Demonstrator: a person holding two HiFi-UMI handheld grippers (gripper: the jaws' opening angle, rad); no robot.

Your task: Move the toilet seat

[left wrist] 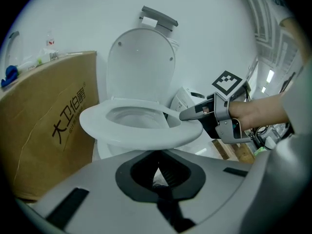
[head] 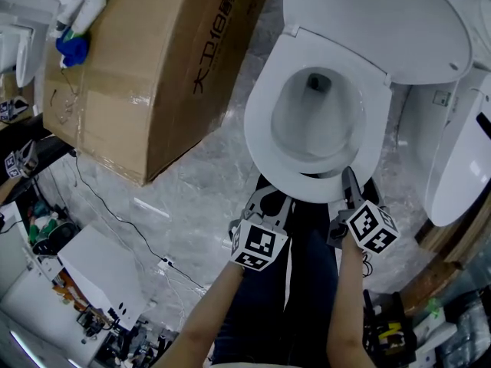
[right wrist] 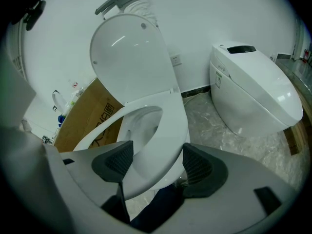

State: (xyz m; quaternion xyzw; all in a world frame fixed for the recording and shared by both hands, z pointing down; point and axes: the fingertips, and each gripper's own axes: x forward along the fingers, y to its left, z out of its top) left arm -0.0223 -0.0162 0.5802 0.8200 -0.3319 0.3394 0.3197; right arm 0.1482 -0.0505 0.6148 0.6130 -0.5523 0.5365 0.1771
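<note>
The white toilet seat (head: 265, 129) lies over the bowl, its lid (head: 376, 21) standing up against the wall. My right gripper (head: 349, 179) is at the seat's front right rim. In the right gripper view the seat (right wrist: 168, 126) fills the gap between both pads, and the right gripper (right wrist: 153, 165) is shut on it. The seat's front looks slightly raised. My left gripper (head: 270, 199) is just below the front edge of the seat (left wrist: 141, 133). Its jaws are shut with nothing between them, and it (left wrist: 158, 172) is not touching the seat.
A large cardboard box (head: 153, 67) stands close on the toilet's left. A second white toilet (head: 460, 159) sits to the right. Cables (head: 115, 221) and a white device (head: 100, 271) lie on the marble floor at lower left. The person's legs are directly before the bowl.
</note>
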